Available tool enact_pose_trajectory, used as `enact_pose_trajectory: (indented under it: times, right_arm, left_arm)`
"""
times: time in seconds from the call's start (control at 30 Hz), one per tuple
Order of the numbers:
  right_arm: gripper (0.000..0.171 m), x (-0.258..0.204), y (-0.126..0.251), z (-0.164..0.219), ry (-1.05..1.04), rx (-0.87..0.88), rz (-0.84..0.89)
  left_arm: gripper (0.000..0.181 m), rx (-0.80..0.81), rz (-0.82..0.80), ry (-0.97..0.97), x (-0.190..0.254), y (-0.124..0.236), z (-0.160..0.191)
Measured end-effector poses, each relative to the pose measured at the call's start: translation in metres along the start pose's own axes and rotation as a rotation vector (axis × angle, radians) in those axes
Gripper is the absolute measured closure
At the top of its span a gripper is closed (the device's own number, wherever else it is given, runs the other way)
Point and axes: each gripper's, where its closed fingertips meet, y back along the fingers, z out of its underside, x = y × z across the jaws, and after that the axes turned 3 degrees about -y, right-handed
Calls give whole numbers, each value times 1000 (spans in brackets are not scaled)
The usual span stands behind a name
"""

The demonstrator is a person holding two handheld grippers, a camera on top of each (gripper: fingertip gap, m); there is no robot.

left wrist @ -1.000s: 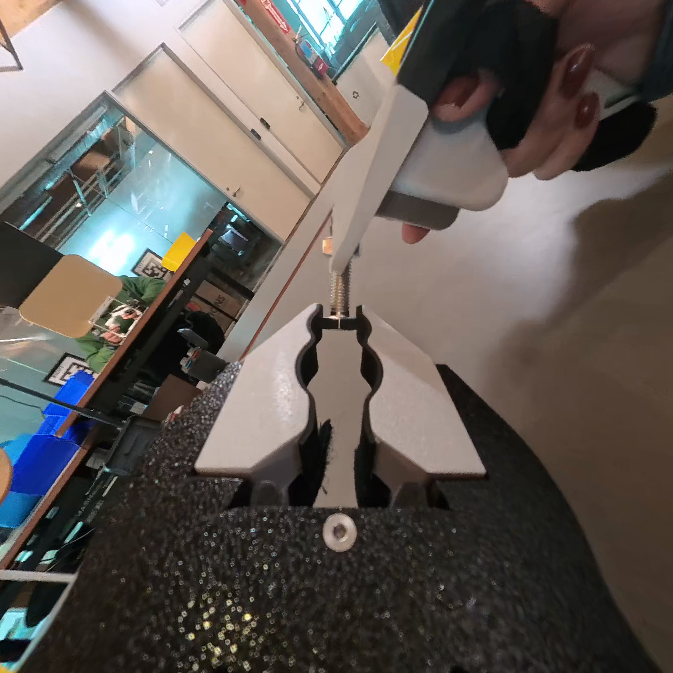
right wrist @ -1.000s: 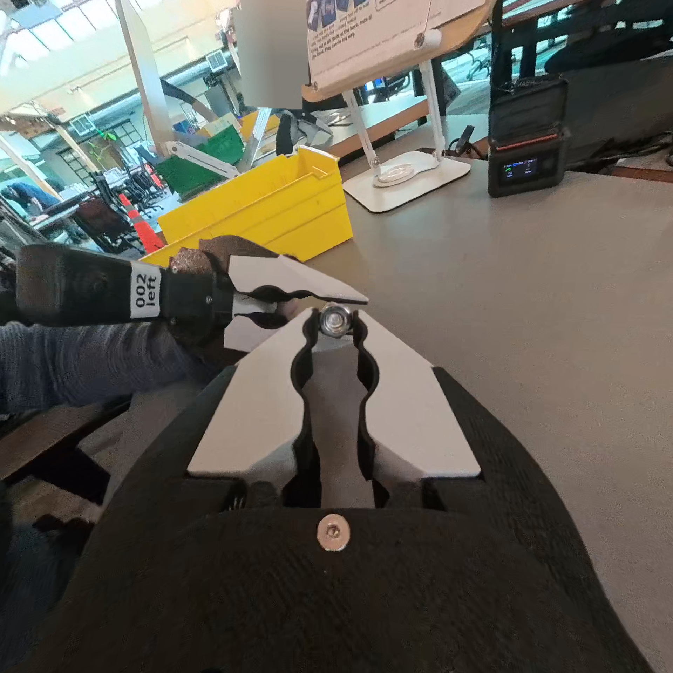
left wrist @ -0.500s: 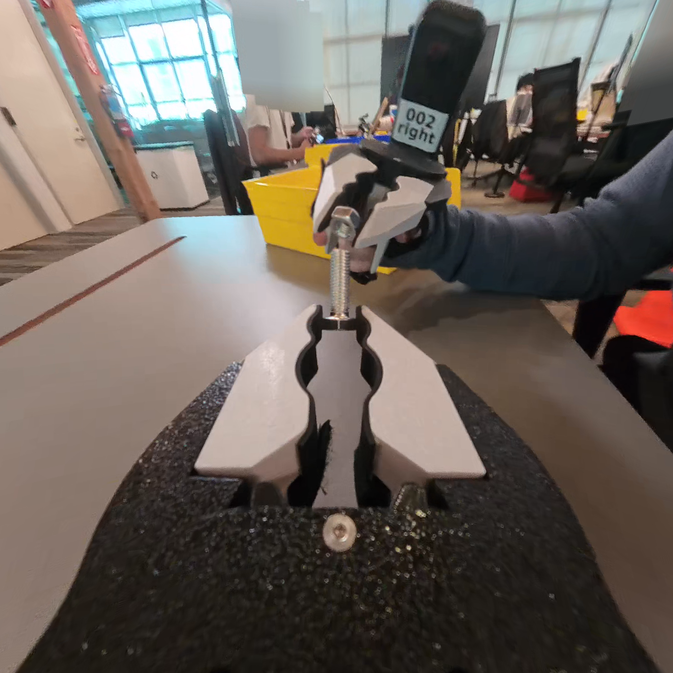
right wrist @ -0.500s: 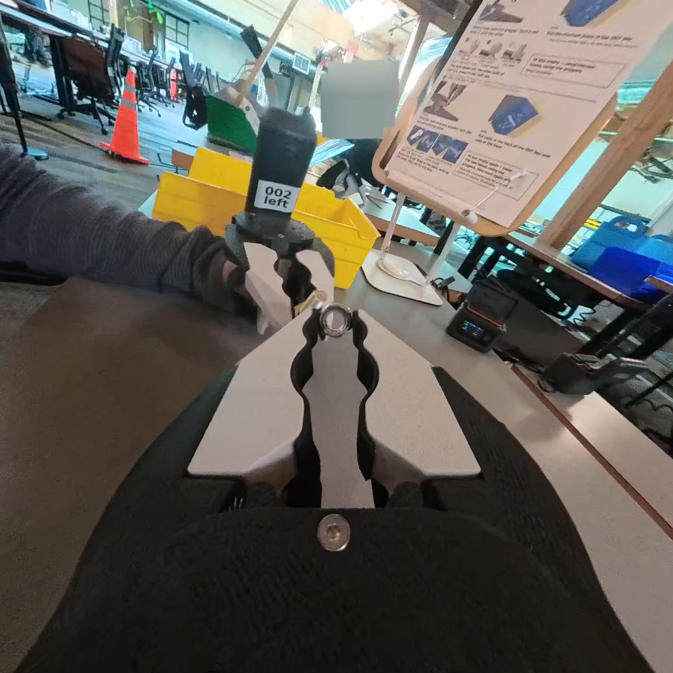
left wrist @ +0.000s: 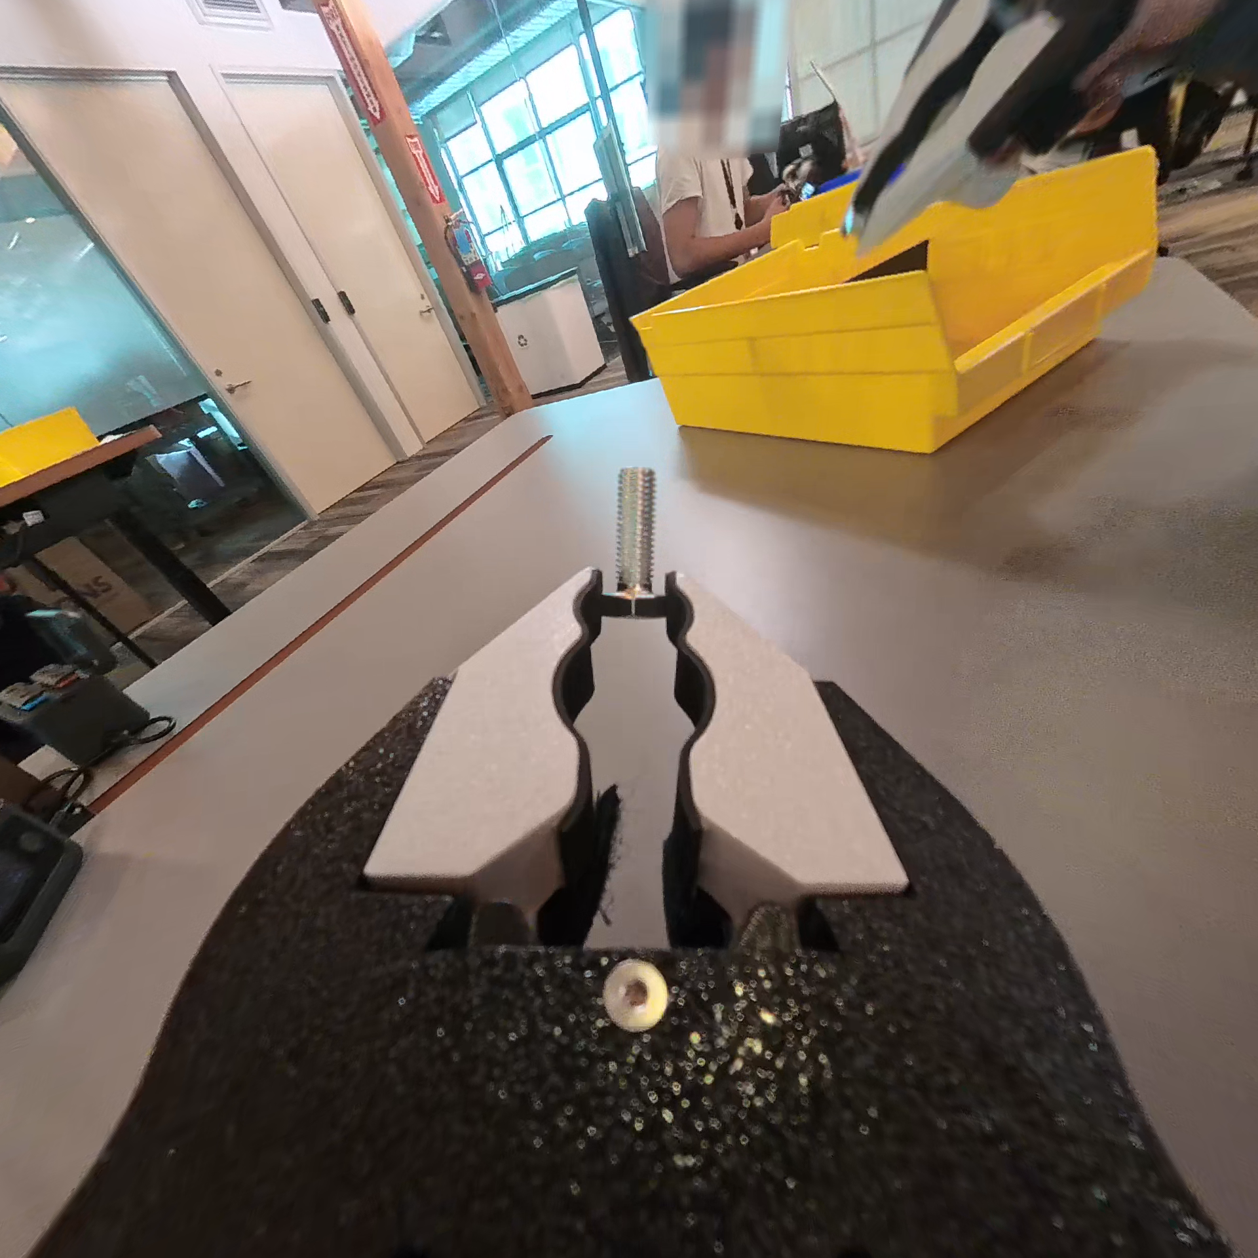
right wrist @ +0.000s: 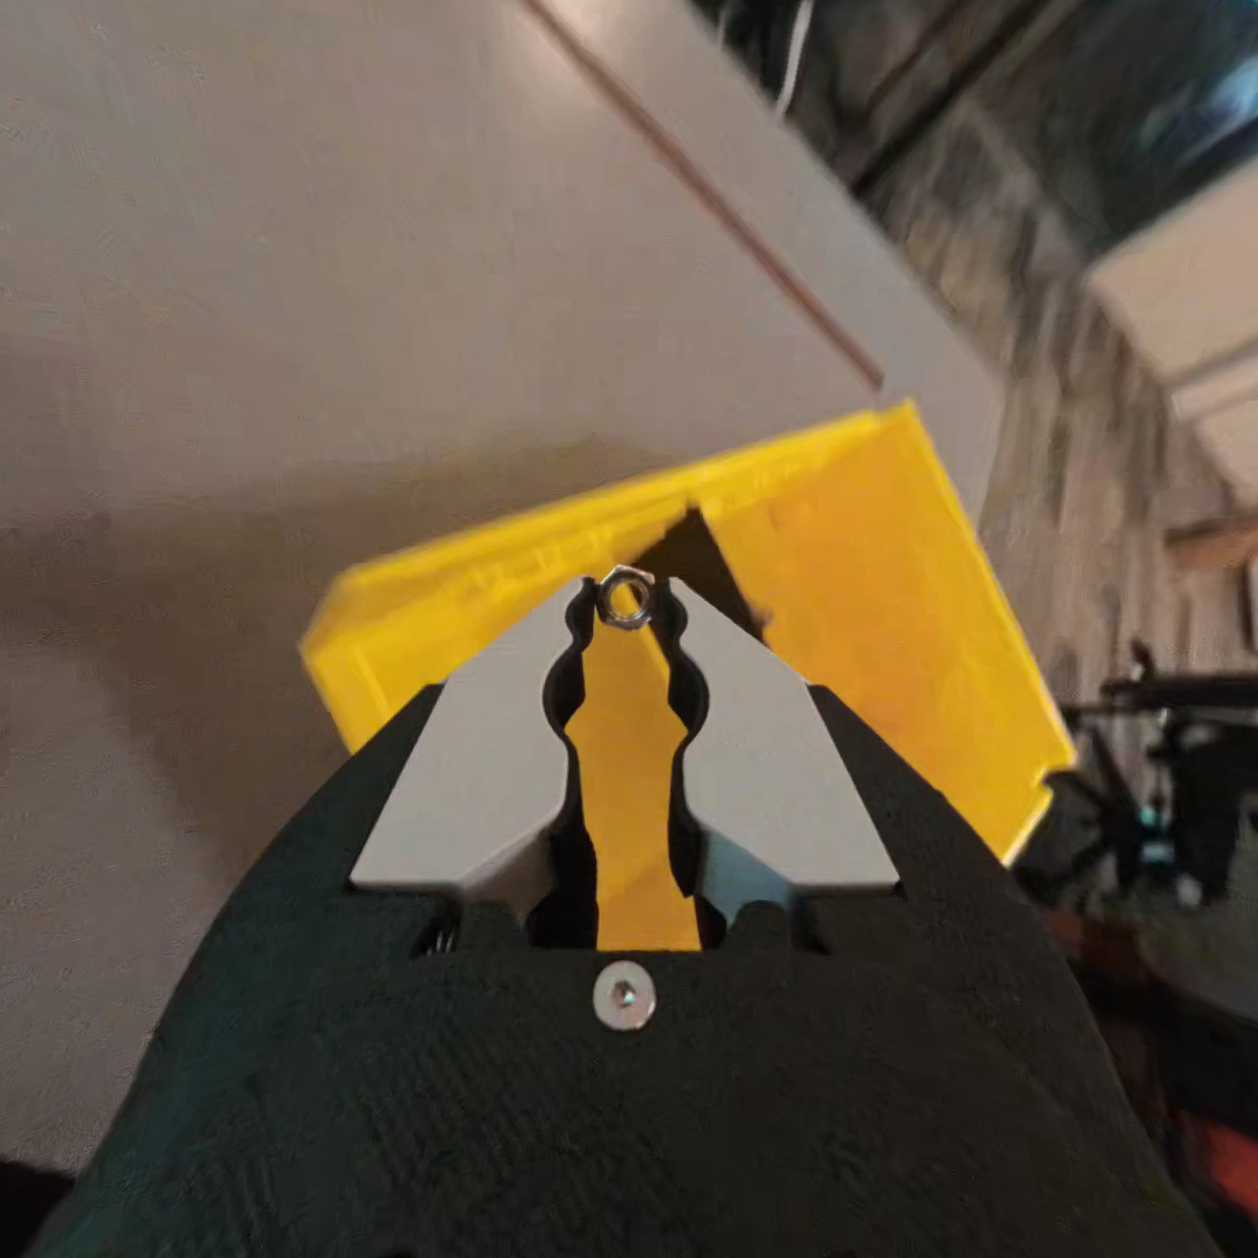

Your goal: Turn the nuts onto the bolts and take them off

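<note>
The left gripper (left wrist: pixel 634 591) holds a silver bolt (left wrist: pixel 634 527) by its head, pinched between the tips of its grey fingers (left wrist: pixel 507 735), with the threaded shaft standing upright and bare above the grey desk (left wrist: pixel 953 613). Half a second ago the nut sat at the top of this bolt, held there by the right gripper; now the two are well apart and the bolt carries nothing.

The right gripper (right wrist: pixel 625 599) has its fingers drawn narrow around a small silver hex nut (right wrist: pixel 625 599), gripped at the very tips with its hole facing the camera. It now hangs over a yellow plastic bin (right wrist: pixel 885 613), whereas before it was near the other gripper at the desk's middle.

In the left wrist view the bin (left wrist: pixel 851 361) stands on the far right of the desk, and the right gripper (left wrist: pixel 878 204) shows above it at the top right, blurred and cut off by the frame edge; the nut cannot be made out there. A person in a white shirt (left wrist: pixel 701 204) sits beyond the bin.

The right wrist view is tilted and smeared by motion, so the surroundings right of the bin are hard to make out, and the bin's inside is partly hidden behind the fingers.
</note>
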Motion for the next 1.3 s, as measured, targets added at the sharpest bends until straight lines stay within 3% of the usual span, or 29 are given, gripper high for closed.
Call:
enact_pose_trajectory:
  times: [0.07, 0.13, 0.23, 0.3, 0.37, 0.47, 0.53, 0.63, 0.8, 0.93, 1.0, 1.07, 1.13, 1.2, 1.3]
  right_arm:
    - [153, 12, -17, 63, -75, -272, -53]
    - [153, 13, -31, 97, -117, -383, -119]
    - [153, 8, -47, 111, -169, -408, -176]
    - [136, 20, -48, 110, -134, -403, -80]
    - [134, 34, -38, 87, -105, -312, 36]
    - [138, 31, -12, 15, -99, -10, 130]
    - [147, -16, 8, -50, -93, 289, 1]
    - [150, -120, 37, -118, -105, 647, -369]
    - [139, -215, 40, -143, -125, 762, -763]
    - [143, -239, 40, -148, -76, 781, -818]
    - [163, -237, 36, -150, -70, 789, -786]
    - [163, -233, 37, -148, -78, 779, -797]
    - [163, -208, 38, -148, -79, 786, -718]
    - [163, -146, 30, -145, -119, 756, -504]
    - [163, -33, 18, -119, -286, 610, -214]
  left_arm:
    - [165, -4, 22, -23, 7, -3, 0]
    - [165, -8, 41, -44, 13, -5, -1]
    - [165, -13, 62, -73, 20, -6, -2]
    - [165, -13, 64, -86, 22, -6, -2]
    - [165, -6, 56, -91, 21, -5, -4]
    - [165, 15, 29, -100, 17, -4, -8]
    - [165, 44, 33, -113, 20, -3, -14]
    - [165, 135, 131, -63, 38, -1, -30]
    - [165, 273, 327, 89, 59, 9, -51]
    - [165, 270, 373, 85, 66, 10, -52]
    - [165, 256, 393, 86, 72, 9, -51]
    - [165, 274, 372, 105, 70, 8, -54]
    - [142, 288, 299, 91, 62, 7, -56]
    - [129, 262, 237, 89, 52, 4, -51]
    - [142, 246, 173, 77, 41, -1, -44]
